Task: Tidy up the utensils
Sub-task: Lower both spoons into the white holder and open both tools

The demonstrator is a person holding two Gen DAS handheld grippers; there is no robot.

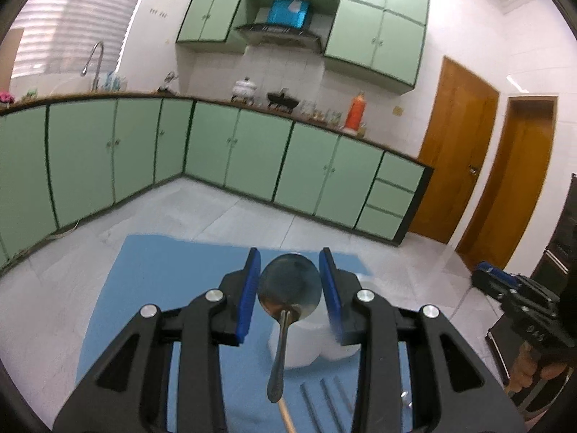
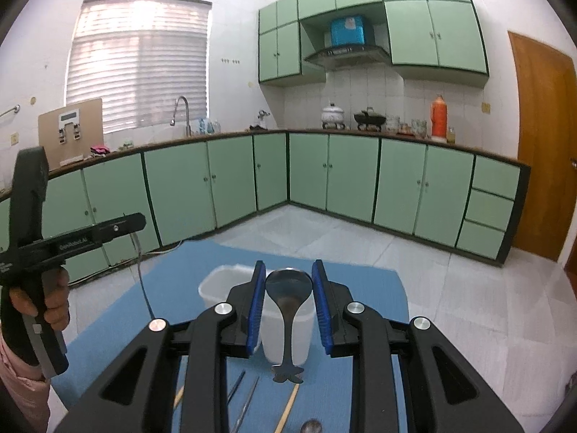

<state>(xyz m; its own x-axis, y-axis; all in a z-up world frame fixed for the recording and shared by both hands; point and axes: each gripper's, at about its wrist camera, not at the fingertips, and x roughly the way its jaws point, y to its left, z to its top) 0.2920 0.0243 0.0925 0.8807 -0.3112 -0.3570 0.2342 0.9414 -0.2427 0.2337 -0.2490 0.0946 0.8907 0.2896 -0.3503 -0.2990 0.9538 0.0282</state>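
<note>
L claw (image 1: pixel 289 281) pinches a spoon (image 1: pixel 288 288) by the bowl, handle hanging back toward the cam. R claw (image 2: pixel 288 283) grips its spoon (image 2: pixel 288 288) likewise. Clear tub (image 2: pixel 223 283) sits ahead and below both, nr the bench's far edge; R looks nearer.

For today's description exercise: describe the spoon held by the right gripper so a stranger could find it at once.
Start at the blue mat on the white floor, then find the clear tub on it. Just above, the right gripper clamps a metal spoon by its bowl. Unlike the left gripper's plain spoon, its handle ends in a flared, petal-like tip.
</note>
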